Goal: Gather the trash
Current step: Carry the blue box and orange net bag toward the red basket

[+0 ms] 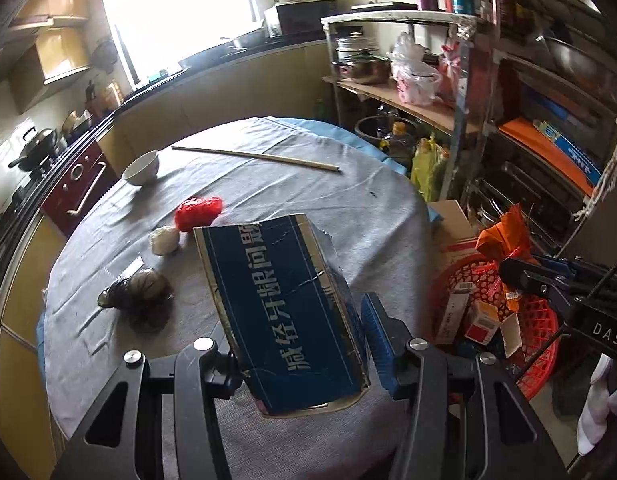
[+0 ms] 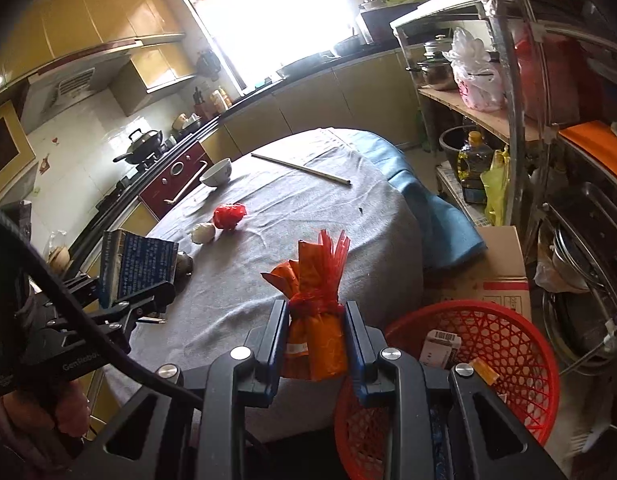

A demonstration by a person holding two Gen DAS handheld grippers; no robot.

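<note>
Trash in both: my left hand-held gripper (image 1: 304, 344) pinching blue carton (image 1: 284, 304), right hand-held gripper (image 2: 315, 334) clamped on orange packet (image 2: 314, 344) nr red basket (image 2: 520, 344).

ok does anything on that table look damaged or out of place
The blue box in the left gripper is crushed and torn along its edges. A single chopstick lies loose across the table's far side.
</note>
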